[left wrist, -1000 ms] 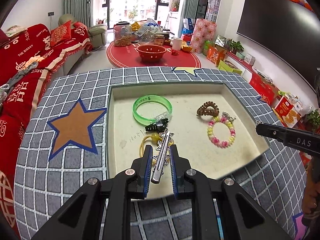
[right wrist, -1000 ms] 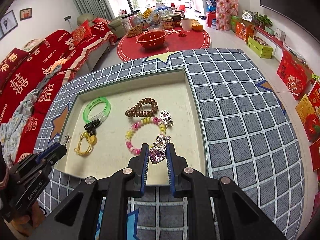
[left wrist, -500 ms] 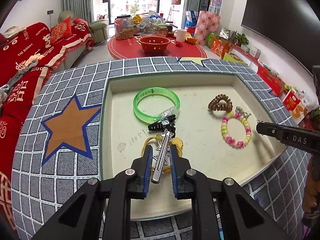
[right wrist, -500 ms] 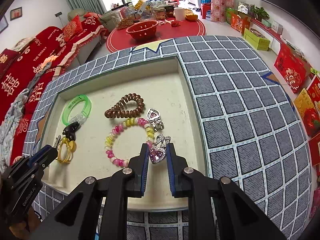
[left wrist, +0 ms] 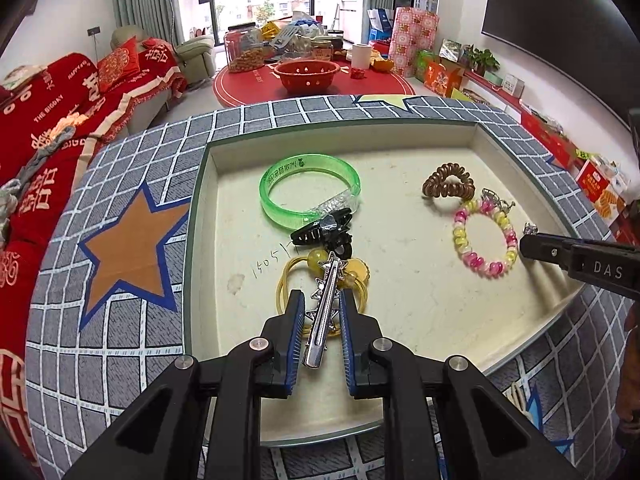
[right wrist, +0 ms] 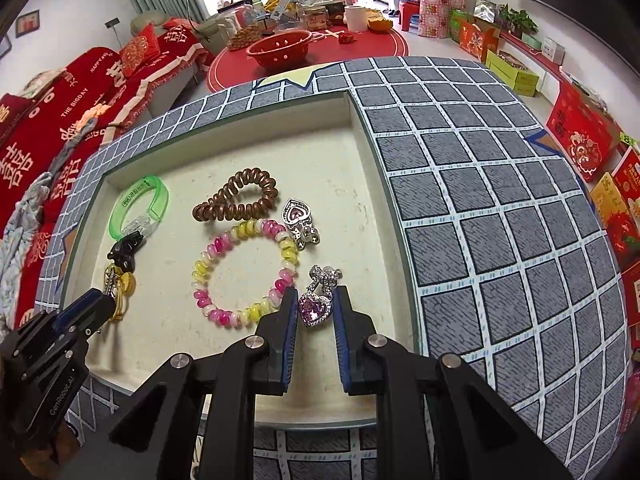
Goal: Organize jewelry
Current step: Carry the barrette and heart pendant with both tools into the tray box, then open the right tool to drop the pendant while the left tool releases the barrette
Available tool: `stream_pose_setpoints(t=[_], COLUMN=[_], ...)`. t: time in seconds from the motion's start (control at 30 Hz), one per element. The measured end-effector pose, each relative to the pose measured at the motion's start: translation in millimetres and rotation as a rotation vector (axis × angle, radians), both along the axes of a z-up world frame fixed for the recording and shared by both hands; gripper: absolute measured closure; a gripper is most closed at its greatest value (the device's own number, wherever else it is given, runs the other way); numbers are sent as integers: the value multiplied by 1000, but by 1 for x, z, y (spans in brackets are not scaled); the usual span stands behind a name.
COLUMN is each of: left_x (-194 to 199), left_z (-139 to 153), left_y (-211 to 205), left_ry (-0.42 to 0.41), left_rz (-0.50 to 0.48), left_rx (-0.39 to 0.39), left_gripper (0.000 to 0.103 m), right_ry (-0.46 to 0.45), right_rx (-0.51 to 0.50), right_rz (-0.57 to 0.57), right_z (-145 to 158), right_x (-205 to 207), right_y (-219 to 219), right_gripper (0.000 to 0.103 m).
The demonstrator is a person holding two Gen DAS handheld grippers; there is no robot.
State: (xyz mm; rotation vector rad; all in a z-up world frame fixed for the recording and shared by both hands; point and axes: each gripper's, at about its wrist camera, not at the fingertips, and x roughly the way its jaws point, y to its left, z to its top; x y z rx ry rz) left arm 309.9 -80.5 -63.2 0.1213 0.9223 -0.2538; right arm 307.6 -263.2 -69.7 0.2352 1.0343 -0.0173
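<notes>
The left gripper [left wrist: 321, 312] has its fingers clamped on a silver hair clip [left wrist: 323, 312], above a yellow hair tie [left wrist: 286, 284]. The right gripper [right wrist: 316, 310] has its fingers pinching a pink heart pendant [right wrist: 316, 309]. In the right wrist view, at its 10 o'clock a beaded bracelet [right wrist: 208, 258] lies in the tray [right wrist: 360, 120] on the worktop [right wrist: 480, 200].

Worktop [right wrist: 480, 208] in grey grid-pattern cloth with an orange star at 9 o'clock; shallow cream rectangular tray [left wrist: 400, 138] sits on it, centre.
</notes>
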Motion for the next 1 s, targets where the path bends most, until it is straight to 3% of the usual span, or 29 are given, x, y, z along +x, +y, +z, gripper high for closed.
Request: stream_pose_setpoints(t=[0.33, 0.43, 0.5, 0.53, 1.0], left_x=[-1, -3, -4, -5, -8], left_z=[1, 2, 4, 5, 12], left_y=[-8, -8, -8, -8, -7], left_ry=[-5, -11, -17, -18, -43], left_rz=[3, 8, 5, 4, 6], left_rx=[39, 40, 42, 40, 51], left_gripper=[72, 72, 72, 72, 72], right_ry=[-1, -4, -11, -15, -75], right_rx=[1, -1, -1, 4, 179], right_rz=[-1, 15, 27, 29, -20], right_z=[1, 3, 5, 5, 17], right_x=[-1, -2, -2, -3, -15], right_y=[3, 6, 8, 9, -18], right_gripper=[81, 68, 50, 47, 44])
